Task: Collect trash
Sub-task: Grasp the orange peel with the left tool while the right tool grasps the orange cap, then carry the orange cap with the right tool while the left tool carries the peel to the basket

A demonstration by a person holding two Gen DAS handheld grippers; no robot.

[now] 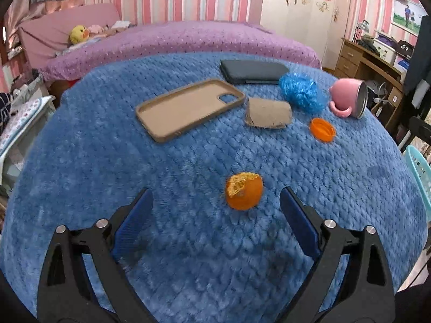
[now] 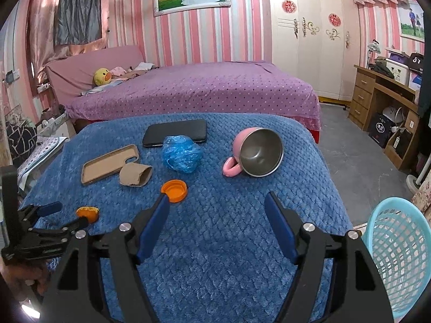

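Even, soft indoor light; source not visible. Faint shadows only on the blue blanket point(image 1: 188, 161) beneath the gripper fingers. Mild sheen inside the steel-lined pink mug point(image 2: 258, 150). Strong fisheye bending: walls and bed curve, black vignette at corners. Slight softness overall, centre reasonably sharp, colours saturated.

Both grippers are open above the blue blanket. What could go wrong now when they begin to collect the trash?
1. The orange peel lies on soft plush; the open left gripper may pinch the blue blanket with it.
2. The phone case and black phone lie among the trash and could be taken by mistake.
3. The tipped pink mug may roll if bumped.
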